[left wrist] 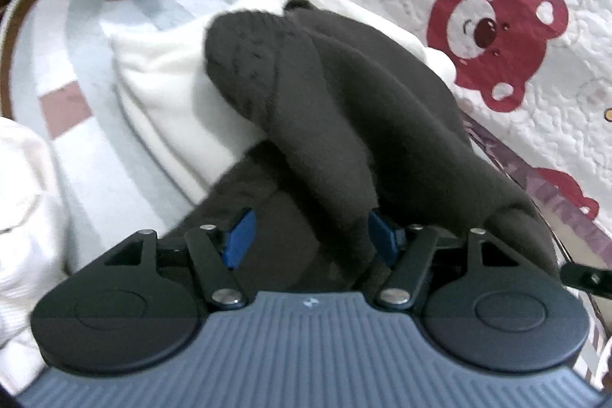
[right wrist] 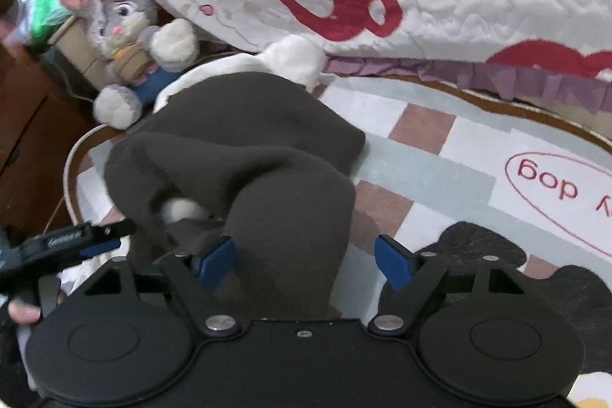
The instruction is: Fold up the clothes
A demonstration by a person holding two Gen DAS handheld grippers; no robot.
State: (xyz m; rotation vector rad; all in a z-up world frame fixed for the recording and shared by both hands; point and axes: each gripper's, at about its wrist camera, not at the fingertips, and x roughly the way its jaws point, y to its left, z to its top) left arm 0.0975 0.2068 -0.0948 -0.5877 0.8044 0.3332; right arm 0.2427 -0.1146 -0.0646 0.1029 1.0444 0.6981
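A dark brown knitted garment (left wrist: 344,109) lies bunched over a folded white garment (left wrist: 168,79) on a checked rug. My left gripper (left wrist: 310,236) has its blue pads wide apart, with a fold of the brown cloth draped between them against the right pad. In the right wrist view the brown garment (right wrist: 244,148) is heaped in front of my right gripper (right wrist: 306,260), whose jaws stand wide apart with a brown fold lying between them. The left gripper (right wrist: 69,243) shows at the left edge there.
The checked rug (right wrist: 440,155) has a brown rim and red lettering. A quilt with red bears (left wrist: 497,37) hangs at the back. A grey plush rabbit (right wrist: 130,37) sits at the rug's far corner. More white cloth (left wrist: 23,217) lies at the left.
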